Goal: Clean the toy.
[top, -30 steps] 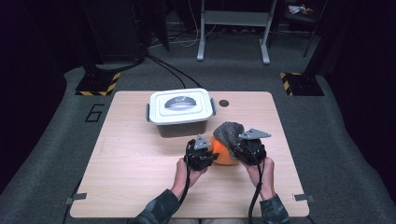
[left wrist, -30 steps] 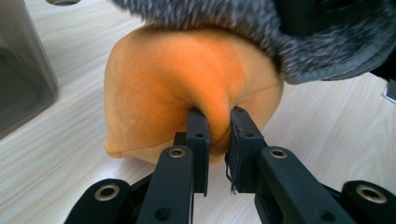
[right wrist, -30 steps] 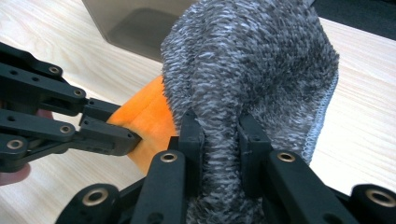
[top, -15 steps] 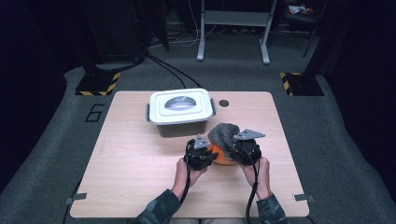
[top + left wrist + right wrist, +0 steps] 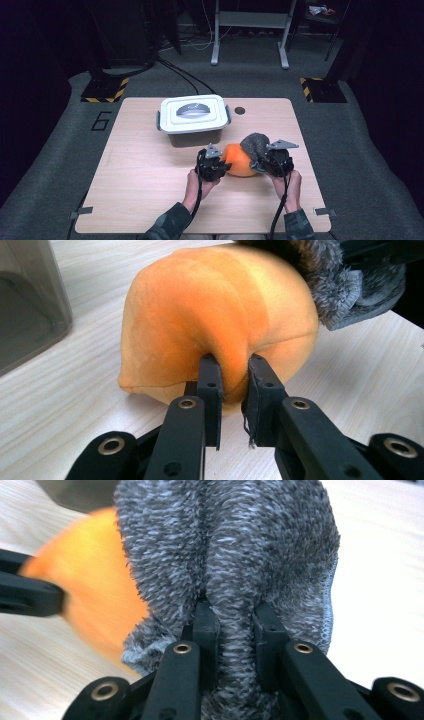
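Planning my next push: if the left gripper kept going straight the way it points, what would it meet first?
The left gripper is already pinching a fold of the orange plush, so it would press straight into that; the grey fuzzy cloth lies past it, probably next.

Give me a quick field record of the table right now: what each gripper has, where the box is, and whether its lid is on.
left gripper: shut, pinching a fold of the orange plush
right gripper: shut, pinching a fold of the grey fuzzy cloth
plush and cloth: cloth lies over the plush's right end, touching it
plush position: on the table, between the two grippers
storage box: behind the plush, apart from it
box lid: on, white with a grey handle
small dark disc: on the table right of the box
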Motion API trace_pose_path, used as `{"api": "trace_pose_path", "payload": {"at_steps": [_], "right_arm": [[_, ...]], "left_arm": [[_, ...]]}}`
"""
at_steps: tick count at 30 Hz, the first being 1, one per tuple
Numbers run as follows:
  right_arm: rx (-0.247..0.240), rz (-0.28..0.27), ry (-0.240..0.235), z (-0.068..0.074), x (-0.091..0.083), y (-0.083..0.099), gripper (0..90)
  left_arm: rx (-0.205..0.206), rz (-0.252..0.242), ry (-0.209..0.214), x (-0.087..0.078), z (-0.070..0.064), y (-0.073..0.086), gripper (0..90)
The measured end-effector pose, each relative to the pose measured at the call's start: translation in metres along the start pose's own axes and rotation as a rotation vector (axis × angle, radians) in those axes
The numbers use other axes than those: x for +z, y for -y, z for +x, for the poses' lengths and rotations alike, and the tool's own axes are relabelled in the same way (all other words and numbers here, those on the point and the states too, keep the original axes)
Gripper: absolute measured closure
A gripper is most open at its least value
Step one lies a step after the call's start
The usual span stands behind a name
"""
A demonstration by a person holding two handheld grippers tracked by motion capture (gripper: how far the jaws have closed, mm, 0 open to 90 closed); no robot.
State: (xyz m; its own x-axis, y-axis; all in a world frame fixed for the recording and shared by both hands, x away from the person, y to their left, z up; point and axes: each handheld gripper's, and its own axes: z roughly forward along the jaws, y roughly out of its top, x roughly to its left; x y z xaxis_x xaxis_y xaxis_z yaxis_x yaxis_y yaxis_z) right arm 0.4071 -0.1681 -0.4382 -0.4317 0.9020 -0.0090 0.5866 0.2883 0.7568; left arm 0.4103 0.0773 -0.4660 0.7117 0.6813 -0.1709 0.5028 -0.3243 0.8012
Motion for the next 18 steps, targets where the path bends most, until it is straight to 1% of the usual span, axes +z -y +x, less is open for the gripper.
{"api": "trace_pose_path", "payload": {"at_steps": [3,5,8,11,12,14,15,16,17,18], "right_arm": [[0.029,0.029,0.013,-0.009,0.006,0.006,76.4],[0.049,0.060,0.012,-0.015,0.012,0.011,76.4],[0.078,0.105,0.025,-0.025,0.023,0.019,76.3],[0.099,0.135,0.017,-0.031,0.032,0.026,76.0],[0.115,0.132,0.012,-0.032,0.032,0.028,75.9],[0.124,0.112,0.015,-0.032,0.027,0.027,76.0],[0.117,0.095,0.015,-0.032,0.023,0.025,76.0],[0.113,0.085,0.018,-0.031,0.018,0.022,76.1],[0.094,0.064,0.022,-0.029,0.012,0.018,76.1],[0.085,0.057,0.021,-0.028,0.008,0.015,76.1]], "left_arm": [[-0.013,-0.006,0.004,0.001,0.001,0.001,78.9],[-0.011,-0.004,0.005,0.001,0.001,0.001,79.0],[-0.010,-0.006,0.003,0.001,0.001,0.001,79.0],[-0.004,-0.002,0.000,0.000,0.000,0.001,78.9],[-0.006,-0.003,-0.001,0.000,0.000,0.002,78.9],[-0.007,-0.003,0.001,0.000,0.000,0.003,78.8],[-0.001,-0.002,0.000,0.000,0.000,0.002,78.8],[-0.012,-0.008,0.001,0.000,0.000,0.002,78.8],[-0.018,-0.009,0.004,0.000,0.001,0.002,78.8],[-0.018,-0.009,0.003,0.000,0.001,0.002,78.8]]}}
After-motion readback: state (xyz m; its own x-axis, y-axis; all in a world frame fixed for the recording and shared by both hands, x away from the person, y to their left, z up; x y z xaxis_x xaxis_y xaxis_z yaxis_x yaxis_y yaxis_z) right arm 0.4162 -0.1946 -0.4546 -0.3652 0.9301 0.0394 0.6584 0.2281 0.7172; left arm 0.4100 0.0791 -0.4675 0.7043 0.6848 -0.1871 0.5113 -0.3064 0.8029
